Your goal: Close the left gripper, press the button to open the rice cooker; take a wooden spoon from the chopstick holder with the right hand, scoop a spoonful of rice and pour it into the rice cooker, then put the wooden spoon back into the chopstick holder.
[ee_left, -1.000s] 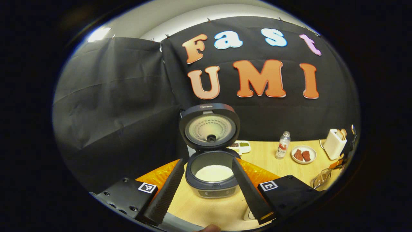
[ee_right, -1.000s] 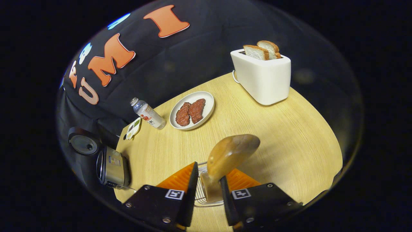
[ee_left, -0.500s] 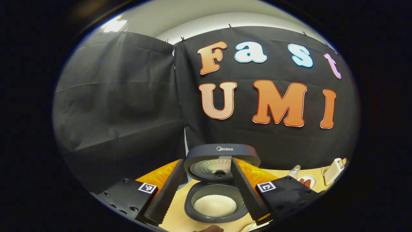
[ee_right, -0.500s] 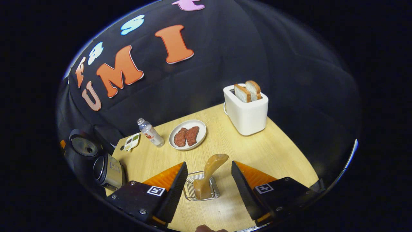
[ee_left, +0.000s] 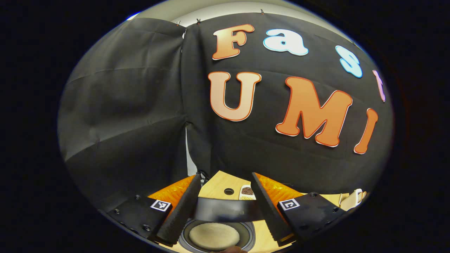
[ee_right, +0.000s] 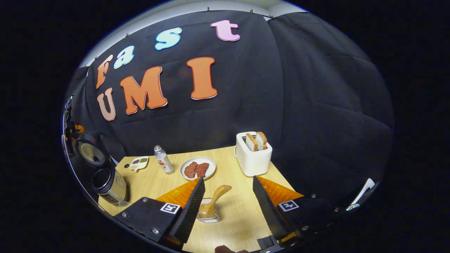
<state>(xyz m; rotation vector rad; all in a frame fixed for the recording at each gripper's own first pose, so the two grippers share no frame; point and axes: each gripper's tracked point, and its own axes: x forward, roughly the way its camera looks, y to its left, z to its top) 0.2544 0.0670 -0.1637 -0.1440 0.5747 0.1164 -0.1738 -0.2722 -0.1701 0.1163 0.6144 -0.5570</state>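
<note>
wooden and pale brown, the long-handled spoon [ee_right: 215, 200] stands bowl-up and leaning in the small wire chopstick holder [ee_right: 209, 215] on the light wood table [ee_right: 242, 218], a placing that fits the task's last step, the tool parked back where it lives. the right claw [ee_right: 226, 200] hangs above and behind it with its jaws spread wide and nothing between them; the spoon sits low between the two fingers, nearer the left one, apart from both. the dark round rice cooker [ee_right: 105, 181] shows at the far left of the right gripper view, lid [ee_right: 89, 151] tipped up and open. in the left gripper view the left claw [ee_left: 225, 207] is also spread apart and empty, poised over the cooker's pot [ee_left: 215, 236], whose pale rice lies just below the fingers, with the raised lid's dark edge [ee_left: 225, 210] crossing between them. judging by this layout the scooping looks done and both claws seem free of the work. beyond the spoon sit a white plate of reddish meat [ee_right: 197, 168], a clear bottle [ee_right: 164, 161] and a white toaster with bread [ee_right: 252, 154].
</note>
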